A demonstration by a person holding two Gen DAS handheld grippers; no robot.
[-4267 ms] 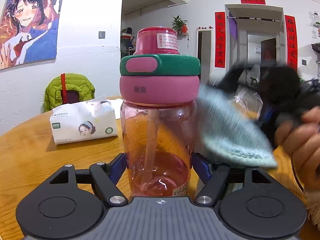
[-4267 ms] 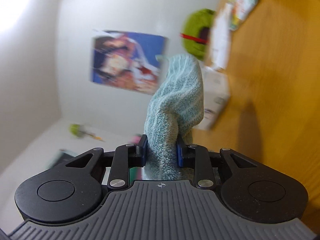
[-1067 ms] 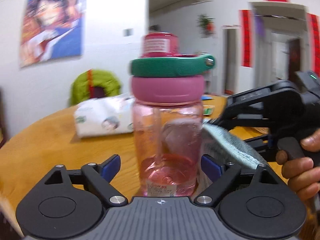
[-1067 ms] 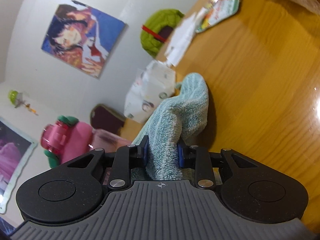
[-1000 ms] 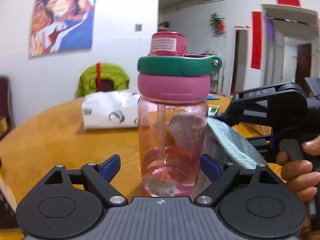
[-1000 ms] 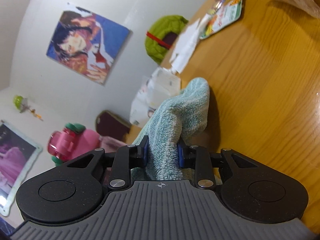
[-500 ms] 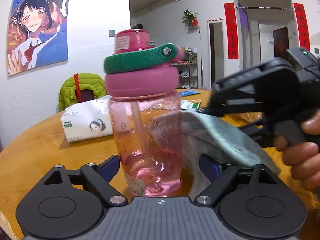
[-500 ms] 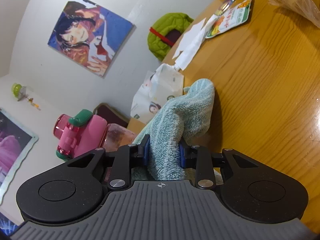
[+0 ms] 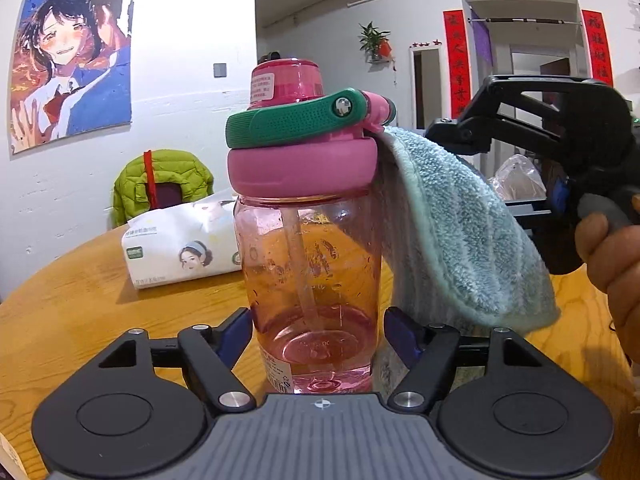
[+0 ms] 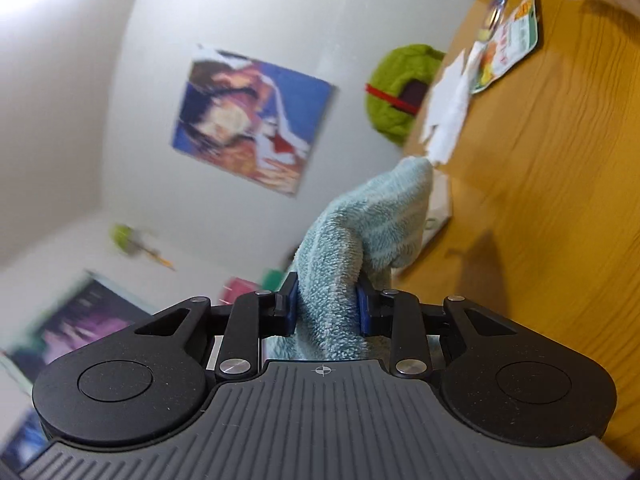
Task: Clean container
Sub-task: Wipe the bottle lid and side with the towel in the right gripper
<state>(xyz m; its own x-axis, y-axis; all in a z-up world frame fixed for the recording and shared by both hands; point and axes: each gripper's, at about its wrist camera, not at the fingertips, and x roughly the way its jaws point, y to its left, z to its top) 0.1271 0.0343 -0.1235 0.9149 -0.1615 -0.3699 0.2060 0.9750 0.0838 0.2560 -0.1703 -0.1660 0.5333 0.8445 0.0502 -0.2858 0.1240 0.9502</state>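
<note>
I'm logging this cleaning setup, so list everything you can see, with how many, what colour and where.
water bottle: one, clear pink with pink and green lid, upright on the table between the left gripper's pads
cloth: one, pale blue-green, draped against the bottle's lid and side, pinched in the right gripper
tissue pack: one, white, on the table behind the bottle
table: one, round, wooden
jacket: one, lime green, over a chair at the wall
poster: one, blue and orange, on the wall
snack packet: one, green-edged, at the table's far edge
left gripper: black, jaws closing on the bottle
right gripper: black, shut on the cloth
hand: one, holding the right gripper's handle
</note>
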